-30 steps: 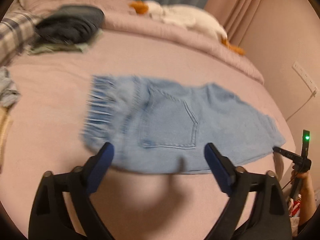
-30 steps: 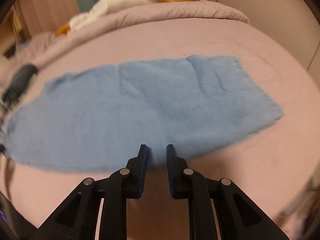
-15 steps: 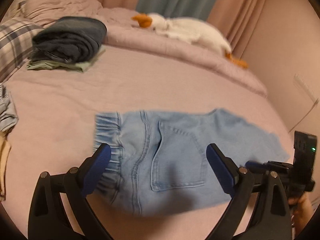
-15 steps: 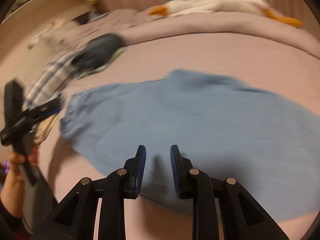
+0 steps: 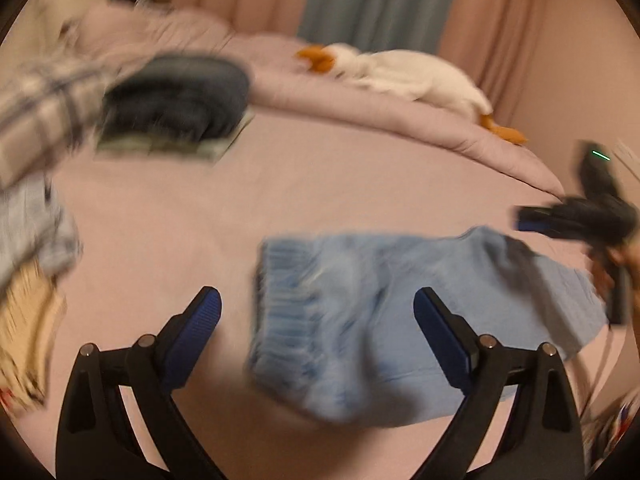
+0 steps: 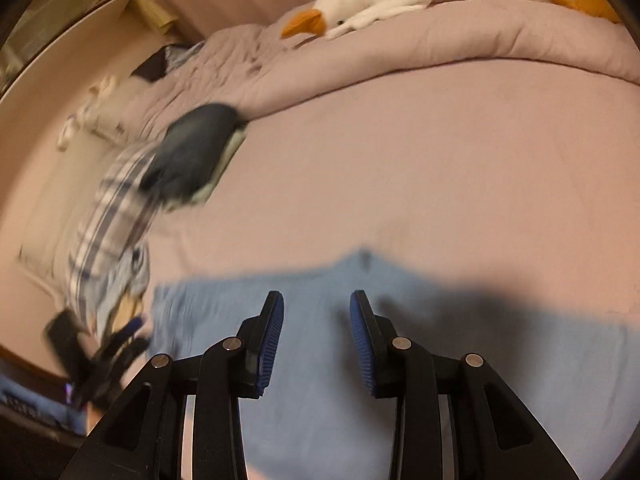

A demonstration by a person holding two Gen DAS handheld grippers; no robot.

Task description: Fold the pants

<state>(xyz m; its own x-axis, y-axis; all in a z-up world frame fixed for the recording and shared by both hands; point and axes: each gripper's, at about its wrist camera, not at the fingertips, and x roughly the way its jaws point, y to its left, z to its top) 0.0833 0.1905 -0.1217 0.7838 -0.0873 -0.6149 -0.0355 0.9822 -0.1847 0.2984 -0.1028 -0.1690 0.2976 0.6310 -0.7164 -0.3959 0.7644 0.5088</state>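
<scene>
Light blue denim pants (image 5: 380,320) lie folded flat on the pink bed, elastic waistband to the left in the left wrist view. My left gripper (image 5: 316,312) hovers over the waistband end, open wide, nothing between its blue pads. My right gripper (image 6: 316,320) hangs above the same pants (image 6: 320,400) with its jaws opening and nothing held between them. The right gripper (image 5: 576,216) also shows in the left wrist view at the right edge, over the far end of the pants. The left gripper (image 6: 124,344) appears blurred at the lower left of the right wrist view.
A stack of folded dark clothes (image 5: 176,100) sits at the back left beside a plaid garment (image 5: 36,120). A white goose plush (image 5: 400,76) lies on the rolled pink duvet (image 6: 440,40). More loose clothes (image 5: 28,240) lie at the left edge. A wall (image 5: 560,80) stands right.
The right gripper has swung a long way across the pants toward the waistband side and its jaws have widened. The left gripper tilted up slightly and stayed open.
</scene>
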